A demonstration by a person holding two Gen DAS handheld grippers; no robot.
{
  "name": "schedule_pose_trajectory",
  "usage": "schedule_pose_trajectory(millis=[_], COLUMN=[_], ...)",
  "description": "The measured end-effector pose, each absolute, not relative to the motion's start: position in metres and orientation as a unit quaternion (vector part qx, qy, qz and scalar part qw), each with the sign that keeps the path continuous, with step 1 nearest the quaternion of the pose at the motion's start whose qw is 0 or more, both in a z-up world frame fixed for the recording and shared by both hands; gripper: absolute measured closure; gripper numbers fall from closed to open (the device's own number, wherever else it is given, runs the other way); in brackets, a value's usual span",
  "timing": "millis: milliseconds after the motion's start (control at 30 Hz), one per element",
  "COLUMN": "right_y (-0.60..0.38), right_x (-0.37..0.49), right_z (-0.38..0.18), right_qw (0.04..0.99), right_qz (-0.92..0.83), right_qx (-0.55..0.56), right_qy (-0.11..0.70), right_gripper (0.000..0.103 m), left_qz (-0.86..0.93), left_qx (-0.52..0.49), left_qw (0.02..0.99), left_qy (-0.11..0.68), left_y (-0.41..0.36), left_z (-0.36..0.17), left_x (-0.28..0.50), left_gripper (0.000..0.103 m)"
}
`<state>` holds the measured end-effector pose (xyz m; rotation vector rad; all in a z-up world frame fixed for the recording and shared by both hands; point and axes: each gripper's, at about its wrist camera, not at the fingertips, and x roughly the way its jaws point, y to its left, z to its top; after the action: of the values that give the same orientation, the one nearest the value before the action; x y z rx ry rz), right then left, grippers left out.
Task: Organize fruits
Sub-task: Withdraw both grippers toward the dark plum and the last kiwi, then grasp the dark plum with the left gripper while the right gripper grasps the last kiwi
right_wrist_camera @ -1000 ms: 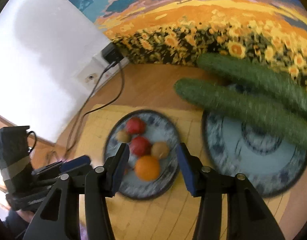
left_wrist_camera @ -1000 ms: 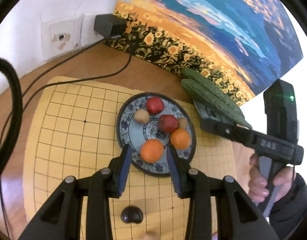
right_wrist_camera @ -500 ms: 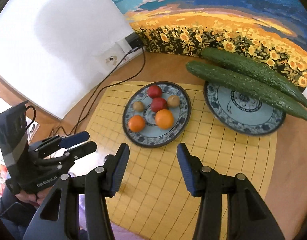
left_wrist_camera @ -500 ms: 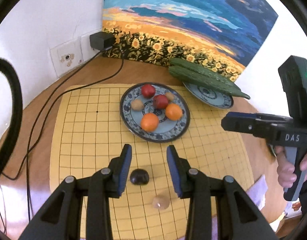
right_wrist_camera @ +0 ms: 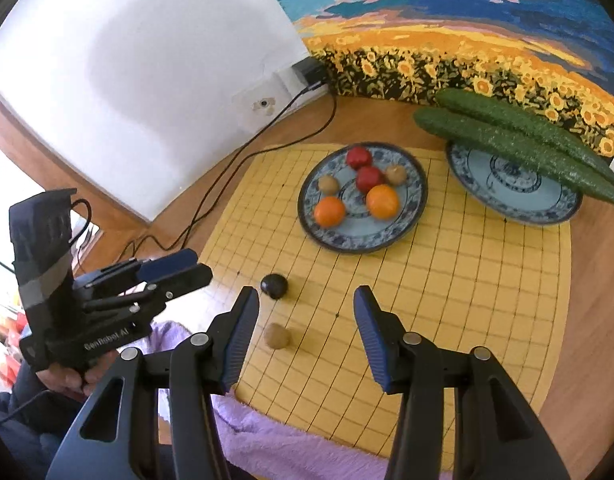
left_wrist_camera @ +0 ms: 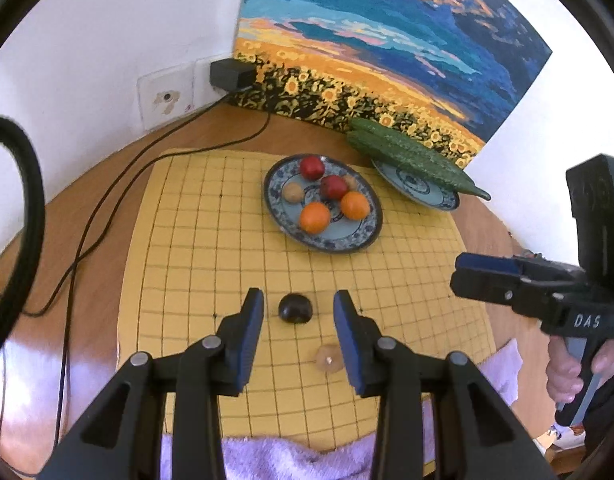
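Your left claw [left_wrist_camera: 298, 316] and right claw [right_wrist_camera: 306, 308] both hang released and empty, and both have pulled back and up from the fruit plate [right_wrist_camera: 411, 208] over the last second, so nothing is being carried. Nearest you on the yellow grid mat [right_wrist_camera: 467, 300] lie two loose pieces: a dark round fruit [left_wrist_camera: 294, 308] and a small tan one [right_wrist_camera: 277, 335], probably the next to collect. Farther off, the fruit plate holds two oranges, two red fruits and two small tan ones. Beyond it, two cucumbers [right_wrist_camera: 515, 140] rest across a second plate [right_wrist_camera: 507, 196] on the desk [right_wrist_camera: 595, 280].
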<state>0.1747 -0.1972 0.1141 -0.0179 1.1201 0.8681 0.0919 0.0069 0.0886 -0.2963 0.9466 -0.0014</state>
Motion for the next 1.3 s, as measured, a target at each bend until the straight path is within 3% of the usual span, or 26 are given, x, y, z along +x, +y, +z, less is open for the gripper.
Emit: schedule_pose_trajectory(millis=[900,1300], right_y=[-0.186,-0.19], right_x=[0.11,0.103], right_z=[0.027,0.014], right_qw=[0.732,0.729], right_qz=[0.375,0.371], right_qx=[-0.03,-0.026], right_qy=[0.568,0.574], right_gripper=[0.052,0.052], left_qz=[-0.013,-0.026], left_qx=[-0.152,-0.181], left_qw=[0.855,0.851], left_qy=[0.496,0.492], left_y=[0.007,0.008], left_z=[0.027,0.007], left_x=[0.033,0.024], left_gripper=[0.066,0.065])
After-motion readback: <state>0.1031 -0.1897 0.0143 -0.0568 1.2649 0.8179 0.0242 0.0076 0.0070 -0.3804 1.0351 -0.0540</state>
